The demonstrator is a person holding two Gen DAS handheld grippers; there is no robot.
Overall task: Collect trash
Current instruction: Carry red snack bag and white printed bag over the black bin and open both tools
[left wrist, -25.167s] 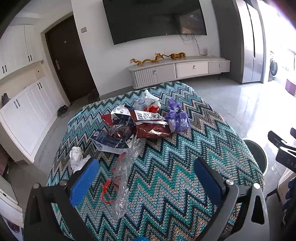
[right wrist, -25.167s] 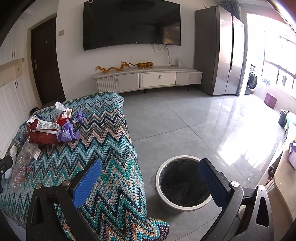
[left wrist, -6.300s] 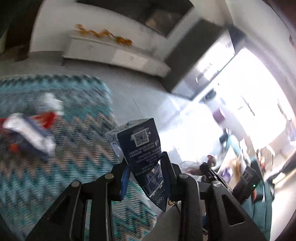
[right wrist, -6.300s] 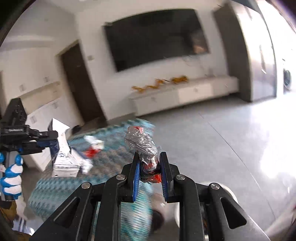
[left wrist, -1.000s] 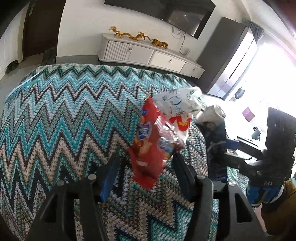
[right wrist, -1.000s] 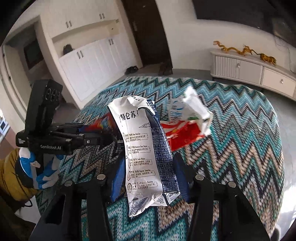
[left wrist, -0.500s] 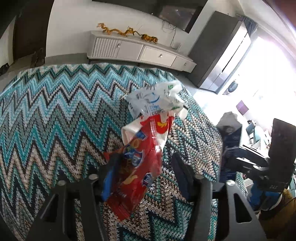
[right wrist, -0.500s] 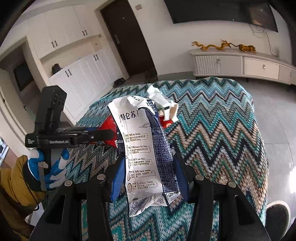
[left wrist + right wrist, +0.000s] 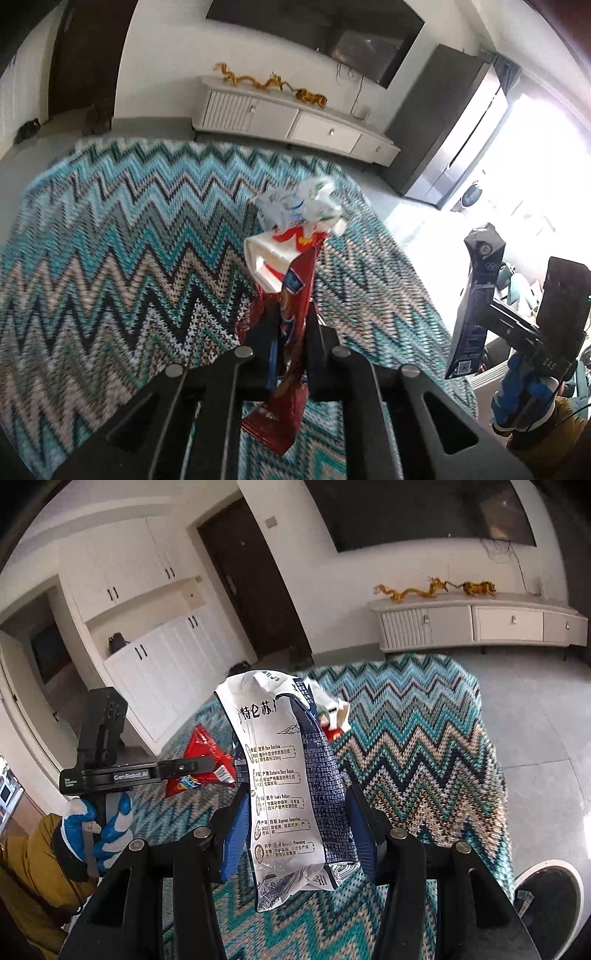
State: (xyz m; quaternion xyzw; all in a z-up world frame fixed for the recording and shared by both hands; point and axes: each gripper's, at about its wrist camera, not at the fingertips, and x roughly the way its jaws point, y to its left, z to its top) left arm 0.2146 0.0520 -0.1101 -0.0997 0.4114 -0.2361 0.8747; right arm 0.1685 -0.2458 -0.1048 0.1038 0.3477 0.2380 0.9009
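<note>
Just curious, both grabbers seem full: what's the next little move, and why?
Probably carry both over to the bin: the left gripper pinches the red wrapper, the right gripper grips the milk carton, and the bin's rim shows beside the table.

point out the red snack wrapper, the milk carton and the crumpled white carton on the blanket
red snack wrapper [image 9: 295, 295], left wrist view, upper part above the fingers
milk carton [image 9: 284, 797], right wrist view, white printed face
crumpled white carton [image 9: 299, 206], left wrist view, its crushed top

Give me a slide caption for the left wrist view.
Left claw shut on a red snack wrapper above the zigzag blanket, crumpled white carton behind.
</note>
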